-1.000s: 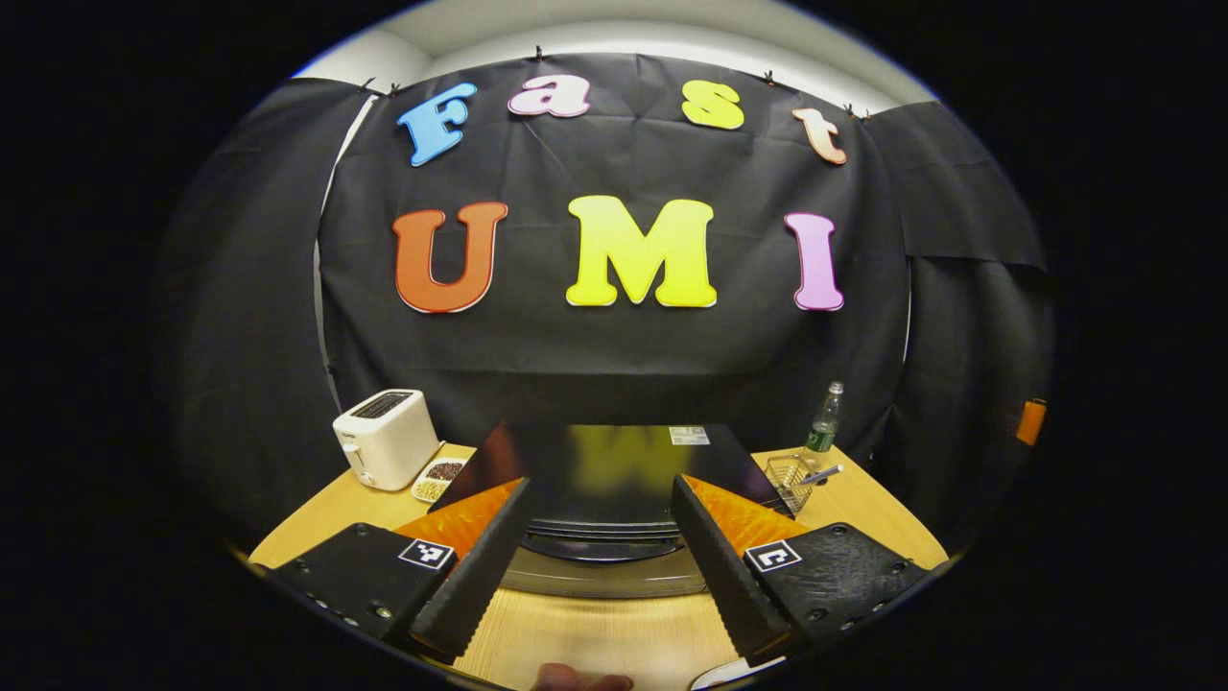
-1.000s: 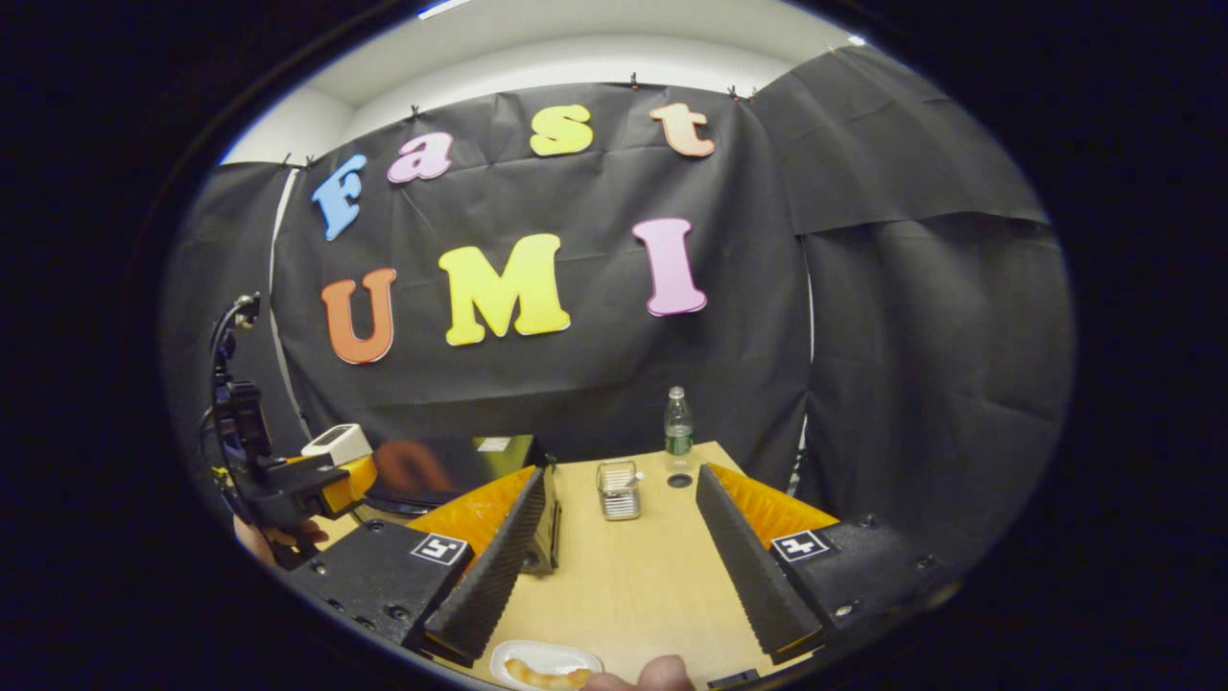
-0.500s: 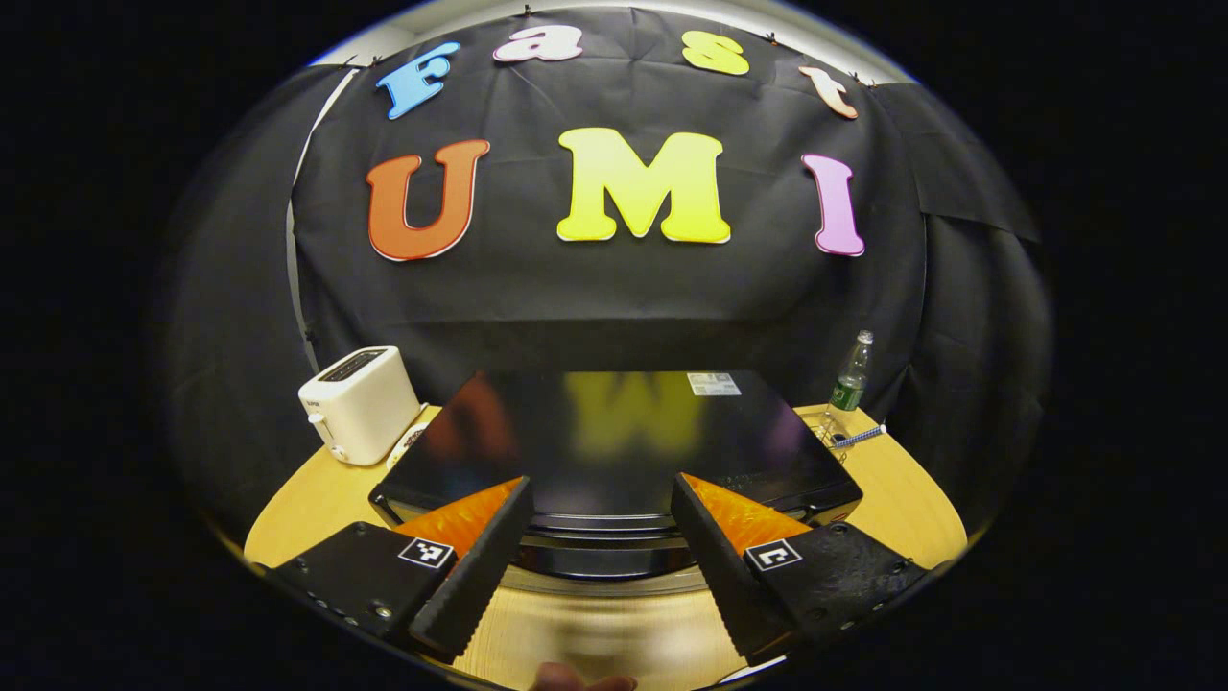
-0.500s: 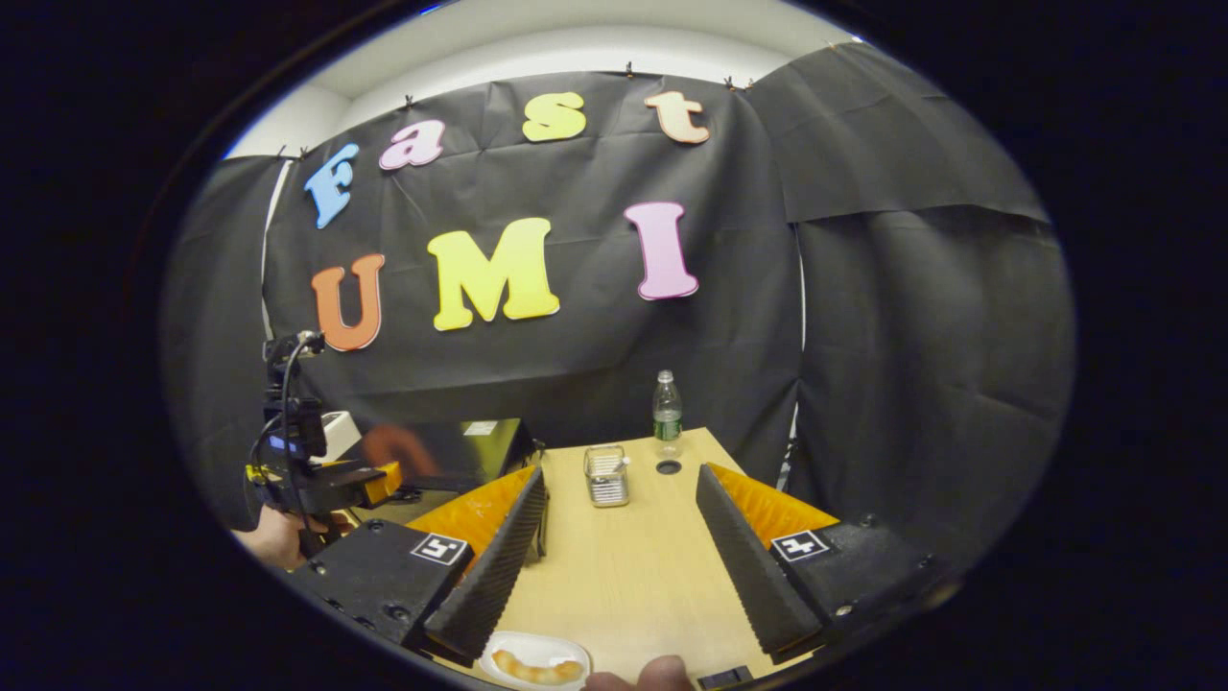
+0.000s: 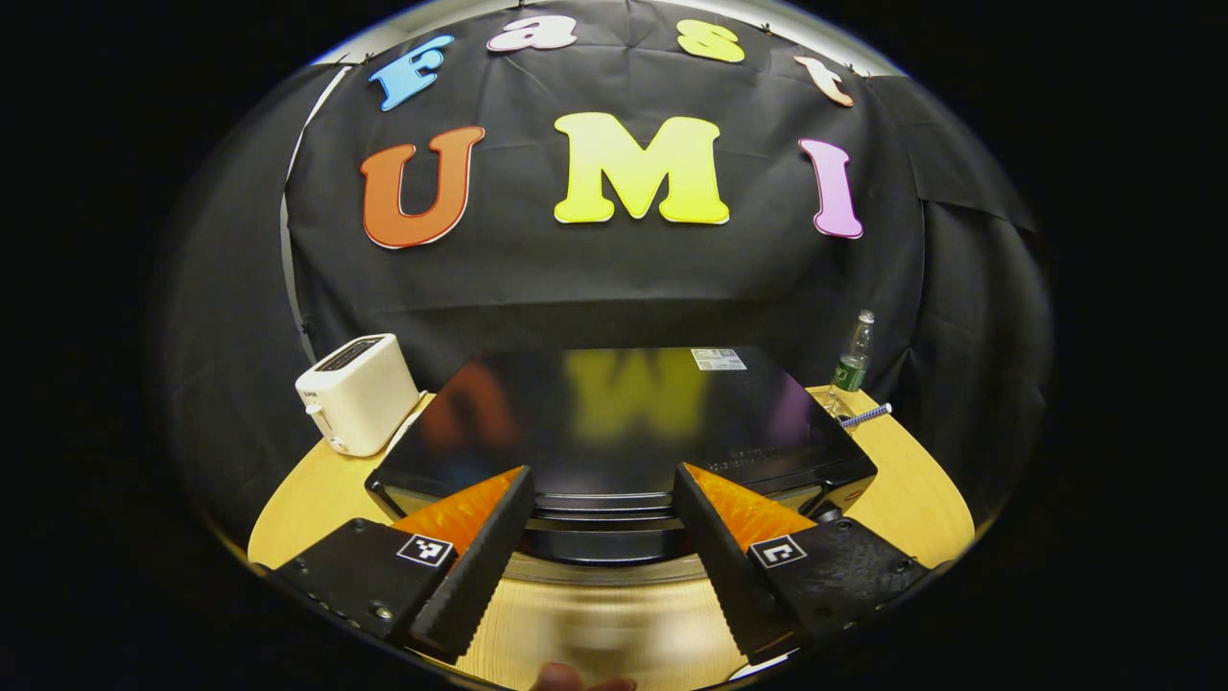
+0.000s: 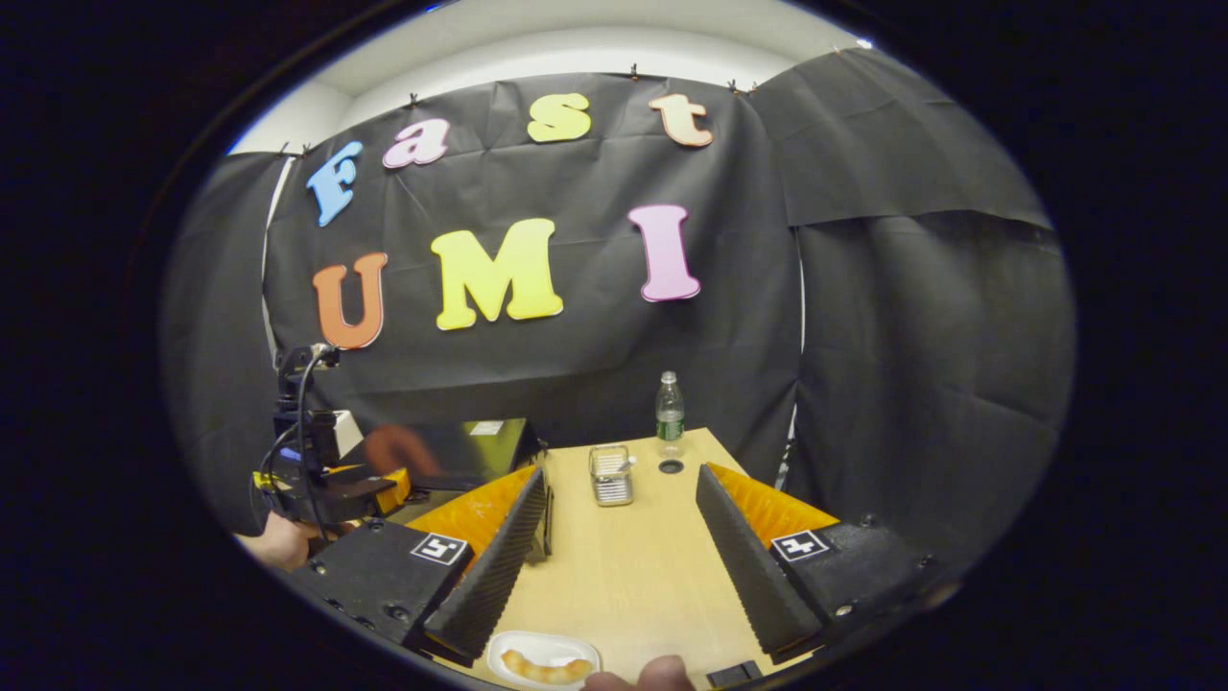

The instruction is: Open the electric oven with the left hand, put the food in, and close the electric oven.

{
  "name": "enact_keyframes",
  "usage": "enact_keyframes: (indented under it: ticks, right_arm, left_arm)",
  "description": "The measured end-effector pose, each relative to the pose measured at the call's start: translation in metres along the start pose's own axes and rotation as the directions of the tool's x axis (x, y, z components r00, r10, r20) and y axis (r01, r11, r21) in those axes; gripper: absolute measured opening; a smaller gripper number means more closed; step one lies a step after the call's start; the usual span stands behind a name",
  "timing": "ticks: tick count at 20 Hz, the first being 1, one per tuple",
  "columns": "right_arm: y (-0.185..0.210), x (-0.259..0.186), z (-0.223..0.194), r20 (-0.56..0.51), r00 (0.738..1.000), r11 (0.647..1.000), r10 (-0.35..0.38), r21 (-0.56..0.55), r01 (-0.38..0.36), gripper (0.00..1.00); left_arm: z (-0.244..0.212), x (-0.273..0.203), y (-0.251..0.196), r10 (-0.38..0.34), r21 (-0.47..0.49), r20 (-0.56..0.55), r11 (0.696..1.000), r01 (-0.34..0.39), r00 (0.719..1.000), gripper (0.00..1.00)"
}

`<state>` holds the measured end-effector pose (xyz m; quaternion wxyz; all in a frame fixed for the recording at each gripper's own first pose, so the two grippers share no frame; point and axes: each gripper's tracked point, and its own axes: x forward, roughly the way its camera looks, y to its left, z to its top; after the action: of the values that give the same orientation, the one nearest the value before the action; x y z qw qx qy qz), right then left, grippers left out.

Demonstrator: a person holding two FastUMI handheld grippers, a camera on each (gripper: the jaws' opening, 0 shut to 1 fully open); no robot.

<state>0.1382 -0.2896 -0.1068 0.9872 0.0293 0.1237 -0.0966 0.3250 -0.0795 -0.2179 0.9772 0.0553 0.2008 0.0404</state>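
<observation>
Oven: I saw the electric oven [image 5: 614,422] dead ahead of my left gripper [image 5: 600,566], its handle running crosswise just beyond the fingertips.
Left gripper: spread wide, touching nothing.
Right gripper [image 6: 614,566]: also agape and empty.
Food [image 6: 545,667]: on its white plate [image 6: 513,648], just below the right fingers.

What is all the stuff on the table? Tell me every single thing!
Electric oven: one, black and shiny, middle of the table.
Toaster: one, white, left of the oven.
Bottle: one, clear with a green label, far edge of the table.
Wire basket: one, silvery, near the bottle.
Plate: one, white, near edge, with golden food on it.
Table: one, light wood.
Left gripper: one, open, in front of the oven.
Right gripper: one, open, above the table.
</observation>
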Motion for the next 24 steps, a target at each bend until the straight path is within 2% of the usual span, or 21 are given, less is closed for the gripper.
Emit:
enact_keyframes:
  ticks: [8,12,15,20,24]
  right_arm:
    - [0.009,-0.016,-0.002,0.001,1.000,1.000,-0.012,0.005,0.012,0.96]
    - [0.018,-0.027,0.000,0.005,1.000,1.000,-0.012,0.002,0.012,0.96]
    - [0.025,-0.038,0.001,0.011,1.000,1.000,-0.008,0.003,0.008,0.96]
    - [0.035,-0.056,-0.006,-0.008,1.000,1.000,-0.013,0.003,0.013,0.96]
    - [0.046,-0.077,-0.012,-0.022,1.000,0.999,-0.019,-0.026,0.018,0.96]
  left_arm:
    - [-0.010,-0.015,0.003,-0.022,0.004,-0.030,1.000,0.022,0.999,0.98]
    - [-0.029,-0.042,0.003,-0.023,0.000,-0.061,1.000,0.023,0.998,0.98]
    - [-0.061,-0.068,0.003,-0.032,-0.018,-0.118,0.999,0.030,0.993,0.98]
    - [-0.118,-0.099,-0.002,-0.082,-0.107,-0.210,0.992,0.060,0.974,0.97]
    - [-0.164,-0.106,0.000,-0.106,-0.090,-0.284,0.992,0.083,0.953,0.97]
